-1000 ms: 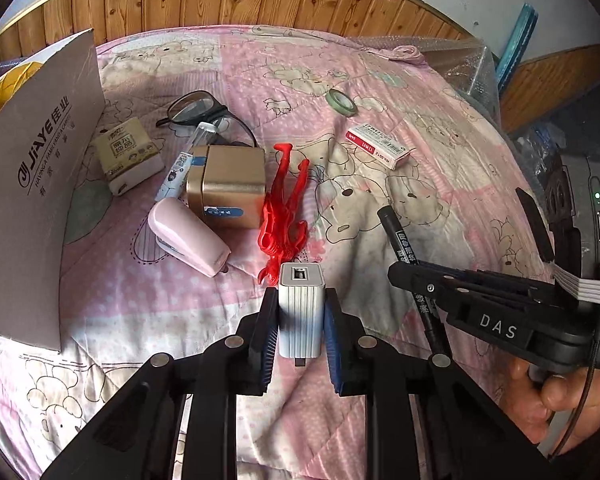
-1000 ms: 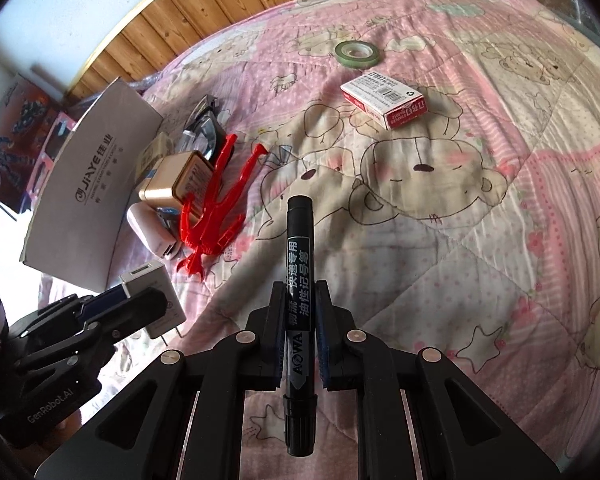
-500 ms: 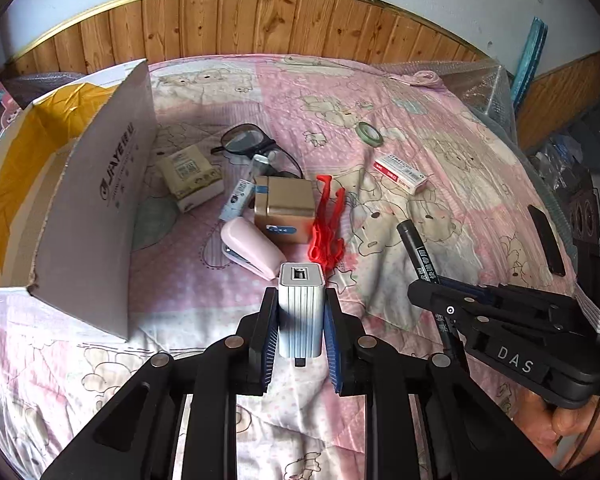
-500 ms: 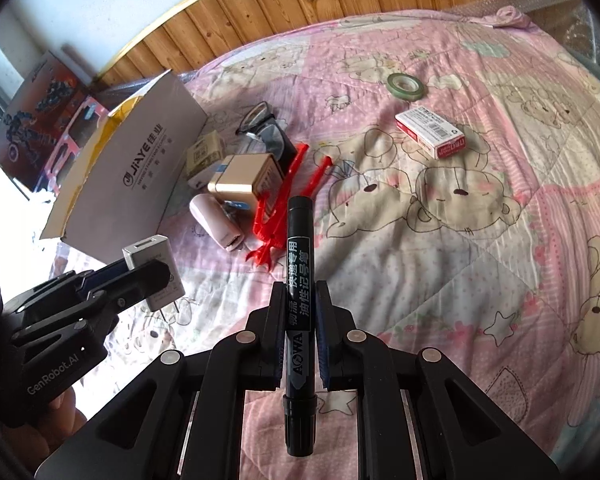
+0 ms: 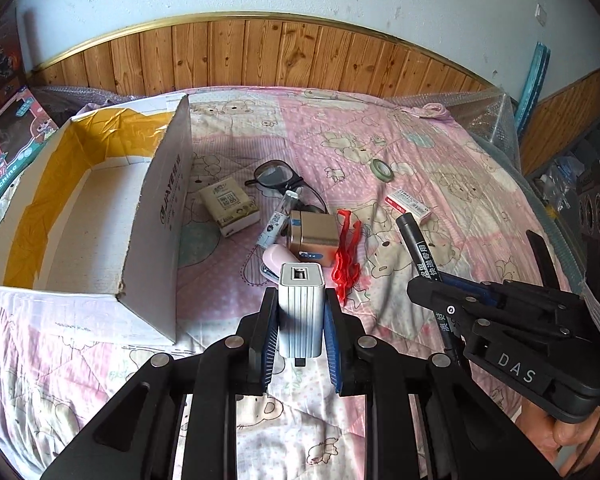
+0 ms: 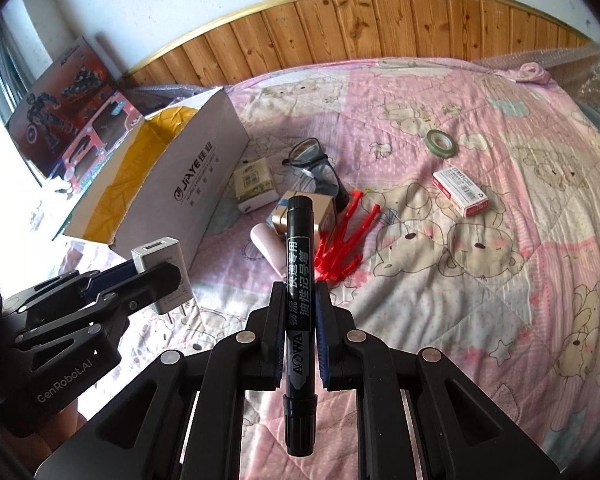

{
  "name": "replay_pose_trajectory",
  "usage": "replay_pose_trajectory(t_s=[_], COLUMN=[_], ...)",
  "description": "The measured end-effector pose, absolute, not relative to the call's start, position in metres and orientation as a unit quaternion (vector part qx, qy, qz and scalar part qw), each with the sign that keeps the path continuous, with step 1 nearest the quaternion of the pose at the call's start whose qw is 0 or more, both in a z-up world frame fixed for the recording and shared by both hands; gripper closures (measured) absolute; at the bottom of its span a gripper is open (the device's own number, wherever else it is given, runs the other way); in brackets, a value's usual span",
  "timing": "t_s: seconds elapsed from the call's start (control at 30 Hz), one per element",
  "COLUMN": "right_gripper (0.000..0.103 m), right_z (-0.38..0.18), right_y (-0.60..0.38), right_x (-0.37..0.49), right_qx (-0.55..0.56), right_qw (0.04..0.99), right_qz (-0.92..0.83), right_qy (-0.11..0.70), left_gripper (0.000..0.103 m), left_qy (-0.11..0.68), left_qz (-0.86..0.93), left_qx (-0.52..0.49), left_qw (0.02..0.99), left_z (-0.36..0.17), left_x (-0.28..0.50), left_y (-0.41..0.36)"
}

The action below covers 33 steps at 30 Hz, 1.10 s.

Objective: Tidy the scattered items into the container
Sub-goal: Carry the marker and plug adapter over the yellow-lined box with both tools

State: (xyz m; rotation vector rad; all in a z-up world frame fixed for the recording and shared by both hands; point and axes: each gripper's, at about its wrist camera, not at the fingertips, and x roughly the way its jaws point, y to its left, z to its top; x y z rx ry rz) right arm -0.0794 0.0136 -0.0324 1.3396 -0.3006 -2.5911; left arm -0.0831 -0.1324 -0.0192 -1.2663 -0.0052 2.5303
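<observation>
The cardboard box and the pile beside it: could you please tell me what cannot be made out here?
- Cardboard box: in the right wrist view, its near wall hides the floor.
- Pink stapler: in the left wrist view, the charger in the left claw covers its front.
- Gold box: in the right wrist view, the marker partly hides it.

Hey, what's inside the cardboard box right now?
The cardboard box shows only a bare white floor and yellow tape on its inner walls. No items visible; its near wall hides the floor strip just behind it.
</observation>
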Motion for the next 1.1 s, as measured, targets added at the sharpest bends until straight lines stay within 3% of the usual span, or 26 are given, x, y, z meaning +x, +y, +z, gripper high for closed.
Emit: replay_pose_trajectory(t_s=[1.1], right_gripper=[0.089], right_z=[0.029], right_y=[-0.102], right_x=[-0.116], right_qx=[0.430], right_qw=[0.147], right_qz=[-0.890], right_qy=[-0.030], left_gripper=[0.081], left_qy=[-0.077], left_qz=[0.907], left_qx=[-0.396], left_qw=[0.123], left_z=[0.031], left_x=[-0.105], left_y=[-0.234])
